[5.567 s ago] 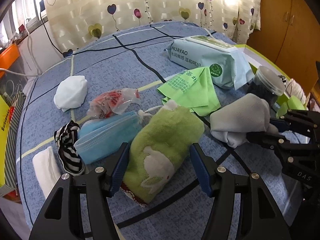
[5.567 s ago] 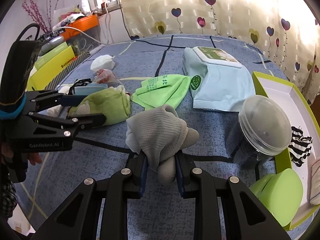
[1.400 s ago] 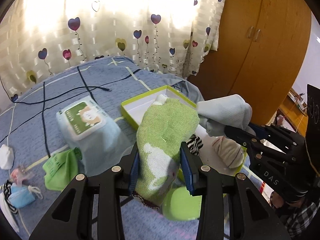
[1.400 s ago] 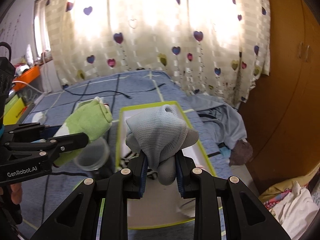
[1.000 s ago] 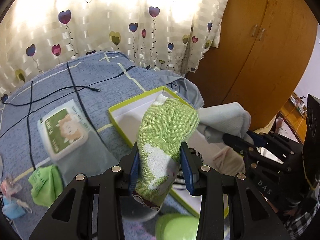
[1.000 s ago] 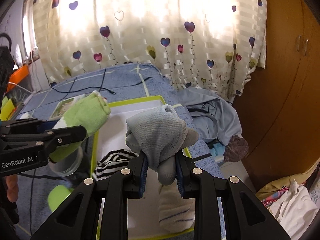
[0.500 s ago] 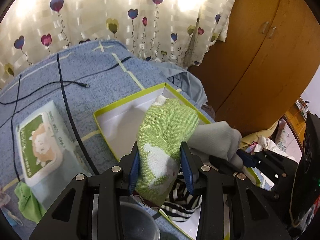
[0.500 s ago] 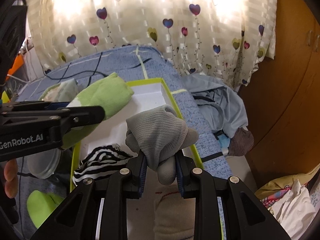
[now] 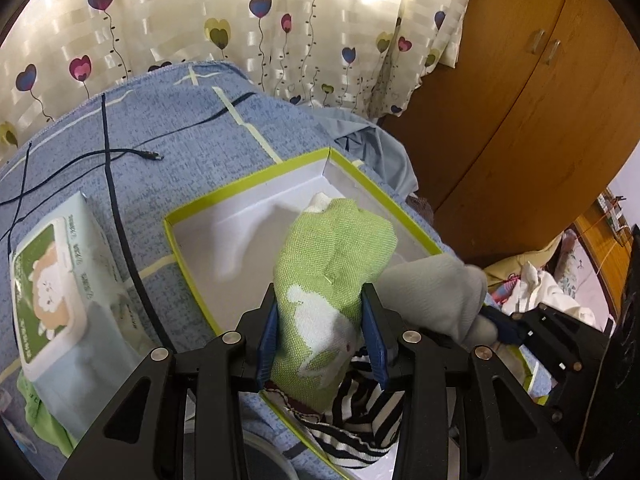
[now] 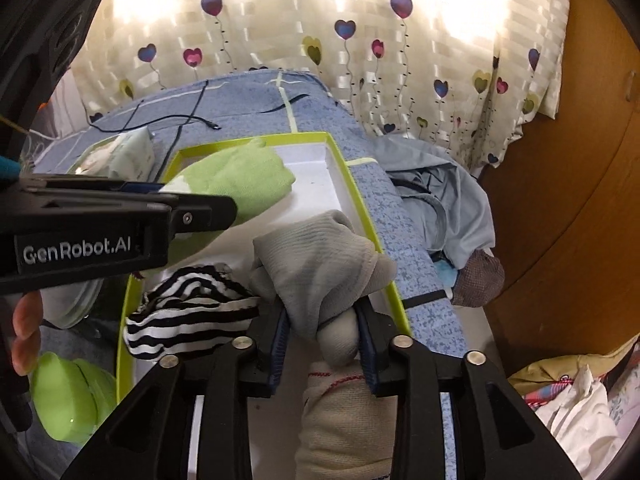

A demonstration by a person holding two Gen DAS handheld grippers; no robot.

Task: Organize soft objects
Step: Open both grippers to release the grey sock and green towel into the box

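My left gripper (image 9: 322,336) is shut on a green sock with a white rabbit (image 9: 332,276) and holds it over the white box with a lime-green rim (image 9: 240,236). My right gripper (image 10: 324,338) is shut on a grey sock (image 10: 320,264) and holds it over the same box (image 10: 348,184), close to its right wall. A black-and-white striped sock (image 10: 188,312) lies inside the box, and a beige sock with red stitching (image 10: 344,420) lies under my right gripper. The green sock (image 10: 244,184) and left gripper also show in the right wrist view.
A wet-wipes pack (image 9: 52,296) lies left of the box on the blue bedspread (image 9: 152,128), with a black cable (image 9: 120,152) behind it. A clear jar lid (image 10: 68,300) and a lime-green lid (image 10: 68,396) sit by the box. Blue clothing (image 10: 448,192) hangs off the bed's edge beside a wooden wardrobe (image 9: 520,120).
Both grippers have moved forward and down over the box, each still holding its sock. The box now fills more of both views.
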